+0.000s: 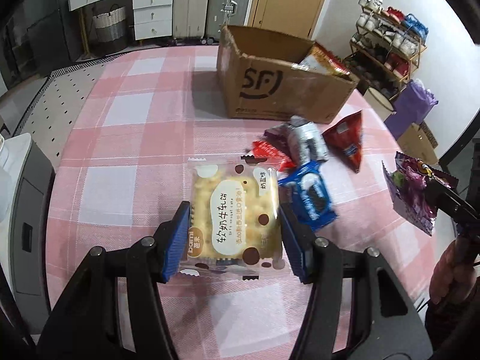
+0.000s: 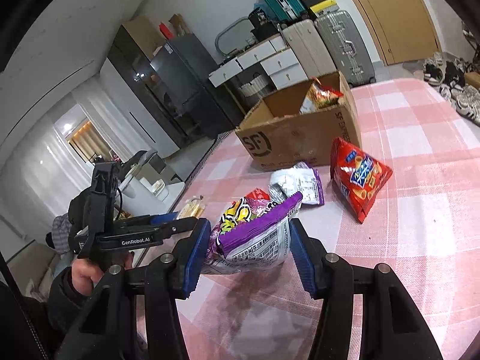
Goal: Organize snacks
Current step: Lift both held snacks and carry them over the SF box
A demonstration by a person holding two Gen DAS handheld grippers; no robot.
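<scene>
My left gripper (image 1: 235,237) is shut on a clear nougat cracker pack (image 1: 237,210), its blue pads pressing both sides, just above the pink checked tablecloth. My right gripper (image 2: 250,255) is shut on a purple snack bag (image 2: 255,234) and holds it above the table; the bag also shows in the left wrist view (image 1: 414,192). An open SF cardboard box (image 1: 279,87) stands at the far side with an orange-red bag inside (image 2: 322,94). A red triangular bag (image 2: 360,177), a silver-purple packet (image 2: 295,184), a blue Oreo pack (image 1: 312,198) and a small red packet (image 1: 270,153) lie before the box.
The table (image 1: 126,126) carries a pink and white checked cloth. Its left edge drops to a perforated white surface (image 1: 51,108). Suitcases (image 1: 210,3), drawers and a shoe rack (image 1: 387,45) stand beyond the table. The left gripper's body shows in the right wrist view (image 2: 132,234).
</scene>
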